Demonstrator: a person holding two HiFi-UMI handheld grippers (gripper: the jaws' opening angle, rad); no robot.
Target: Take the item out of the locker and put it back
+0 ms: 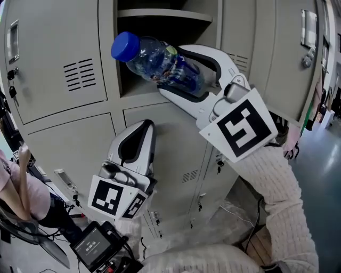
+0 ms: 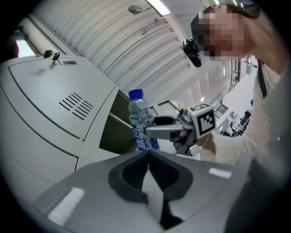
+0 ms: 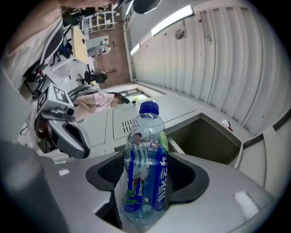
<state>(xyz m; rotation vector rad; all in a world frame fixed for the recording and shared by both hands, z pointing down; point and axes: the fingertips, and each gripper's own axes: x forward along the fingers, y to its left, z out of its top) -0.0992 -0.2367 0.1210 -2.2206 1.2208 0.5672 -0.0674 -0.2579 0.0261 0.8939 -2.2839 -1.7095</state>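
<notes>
My right gripper (image 1: 171,70) clamps the bottle (image 3: 144,182) at its label, before the open locker (image 1: 112,64); I'd grip firmly, keeping the cap clear of the shelf (image 1: 160,14). My left gripper (image 2: 148,154) is closed and empty.

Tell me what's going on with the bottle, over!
Right gripper shut on bottle, tilted, in front of open locker. Left gripper shut, empty, lower down. Opening unblocked.

bottle (image 1: 154,61) at the mouth of the open compartment (image 1: 139,80)
it lies tilted between the jaws of the right gripper (image 1: 173,70), just before the compartment and under its shelf (image 1: 160,14); the left gripper (image 1: 143,128) sits lower left, before a closed door (image 1: 176,152).
</notes>
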